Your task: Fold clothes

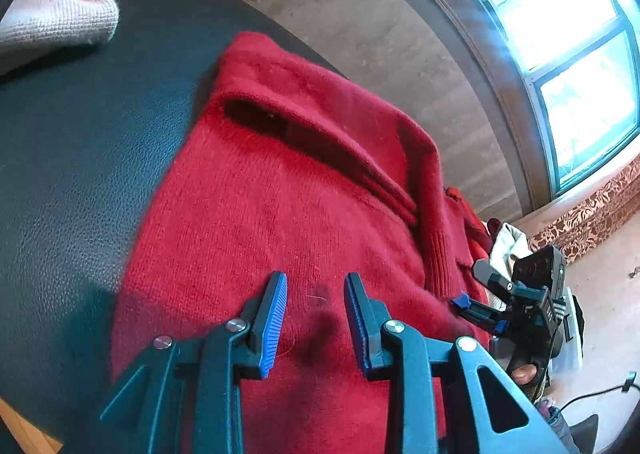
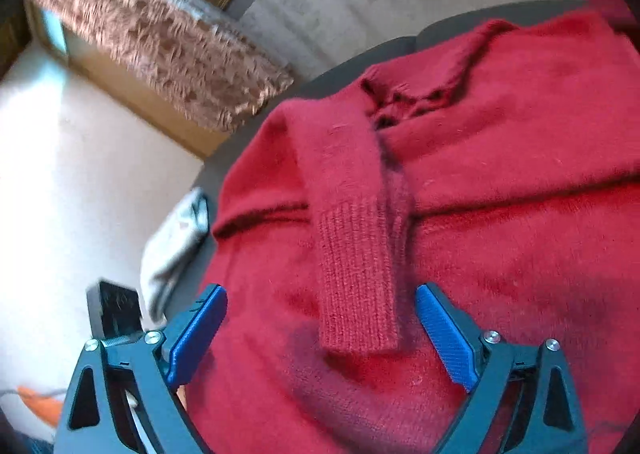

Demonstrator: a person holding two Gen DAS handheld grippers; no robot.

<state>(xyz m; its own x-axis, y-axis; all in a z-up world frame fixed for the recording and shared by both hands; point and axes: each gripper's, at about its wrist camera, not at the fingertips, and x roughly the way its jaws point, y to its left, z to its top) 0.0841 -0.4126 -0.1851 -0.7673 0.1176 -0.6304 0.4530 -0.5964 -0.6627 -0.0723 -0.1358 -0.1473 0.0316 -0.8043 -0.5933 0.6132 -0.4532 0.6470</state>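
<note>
Fingers point(image 2: 444, 338) spread on both our grippers above the red sweater point(image 2: 500, 254); sleeve point(image 2: 356, 238) folded in, next we grip the hem.

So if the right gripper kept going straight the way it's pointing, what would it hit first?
Most likely the ribbed cuff of the sleeve folded across the red sweater. It lies straight ahead of the open right gripper, between its fingers, though depth is hard to judge.
</note>
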